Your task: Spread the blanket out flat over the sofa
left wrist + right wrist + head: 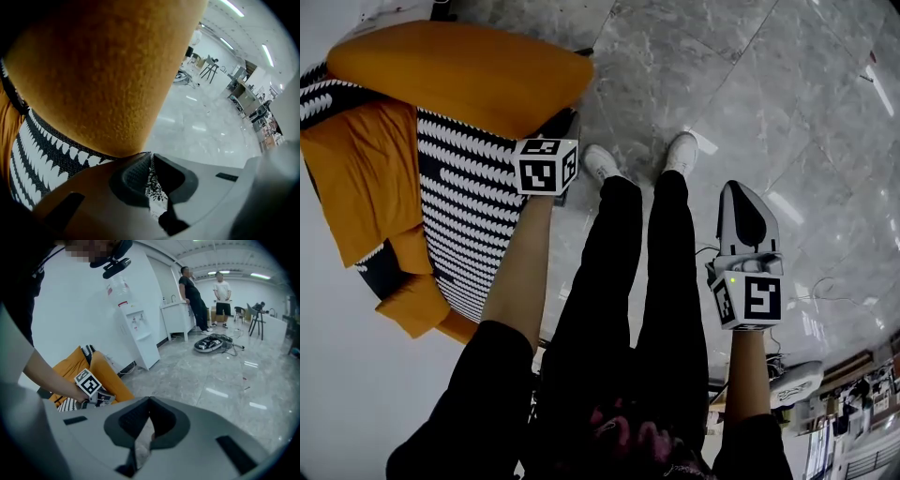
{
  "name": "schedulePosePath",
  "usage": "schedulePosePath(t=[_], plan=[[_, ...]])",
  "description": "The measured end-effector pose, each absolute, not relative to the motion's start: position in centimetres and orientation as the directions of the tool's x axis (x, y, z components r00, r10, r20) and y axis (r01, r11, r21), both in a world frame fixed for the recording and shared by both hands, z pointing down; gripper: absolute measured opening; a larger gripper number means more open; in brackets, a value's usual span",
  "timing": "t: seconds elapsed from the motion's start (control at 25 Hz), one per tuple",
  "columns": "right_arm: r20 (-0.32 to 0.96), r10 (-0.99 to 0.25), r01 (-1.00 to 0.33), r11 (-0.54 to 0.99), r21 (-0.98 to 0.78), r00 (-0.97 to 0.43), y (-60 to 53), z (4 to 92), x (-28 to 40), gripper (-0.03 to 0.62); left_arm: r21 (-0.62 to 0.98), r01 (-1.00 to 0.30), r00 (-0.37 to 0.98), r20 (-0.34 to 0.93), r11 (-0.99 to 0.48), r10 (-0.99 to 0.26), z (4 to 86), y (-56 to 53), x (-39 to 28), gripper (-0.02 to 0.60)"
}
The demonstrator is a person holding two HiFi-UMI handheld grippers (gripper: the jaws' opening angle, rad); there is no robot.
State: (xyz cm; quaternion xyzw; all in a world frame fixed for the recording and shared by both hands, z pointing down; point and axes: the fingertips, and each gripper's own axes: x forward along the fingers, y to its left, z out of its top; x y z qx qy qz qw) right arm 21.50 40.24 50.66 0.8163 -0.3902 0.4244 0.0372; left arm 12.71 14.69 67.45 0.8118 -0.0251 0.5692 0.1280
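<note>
An orange sofa stands at the upper left in the head view, and a black-and-white patterned blanket lies draped over its seat. My left gripper points down at the blanket's near edge, beside the sofa's arm. In the left gripper view, the left gripper is shut with a fold of the patterned blanket pinched between its pads, right under the orange sofa. My right gripper hangs over the floor, right of the person's legs. In its own view, the right gripper is shut and holds nothing.
The person's legs and white shoes stand between the two grippers on the marble floor. Farther off are a water dispenser, a white counter, two standing people and a tangle of cables.
</note>
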Motion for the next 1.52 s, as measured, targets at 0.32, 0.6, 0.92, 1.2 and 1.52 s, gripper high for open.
schedulePosePath(t=[0.32, 0.6, 0.92, 1.2, 1.52], plan=[[0.719, -0.603, -0.651, -0.706, -0.279, 0.345, 40.0, 51.1, 21.9, 0.021, 0.155, -0.173, 0.319, 0.943, -0.973, 0.093, 68.9, 14.7, 12.3, 0.027], [0.732, -0.588, -0.64, -0.718, -0.274, 0.345, 41.1, 52.4, 21.0, 0.021, 0.101, -0.16, 0.324, 0.945, -0.982, 0.044, 70.1, 14.7, 12.6, 0.028], [0.72, -0.588, -0.639, -0.723, -0.263, 0.368, 42.8, 50.9, 21.4, 0.02, 0.265, -0.171, 0.306, 0.93, -0.949, 0.205, 69.7, 20.0, 13.2, 0.155], [0.691, -0.609, -0.654, -0.711, -0.258, 0.39, 43.8, 48.8, 22.3, 0.021, 0.303, -0.07, 0.331, 0.906, -0.95, 0.264, 66.9, 25.2, 14.5, 0.155], [0.63, -0.671, -0.722, -0.648, -0.242, 0.391, 42.7, 43.3, 24.4, 0.021, 0.27, -0.07, 0.487, 0.85, -0.96, 0.203, 57.7, 27.1, 16.9, 0.023]])
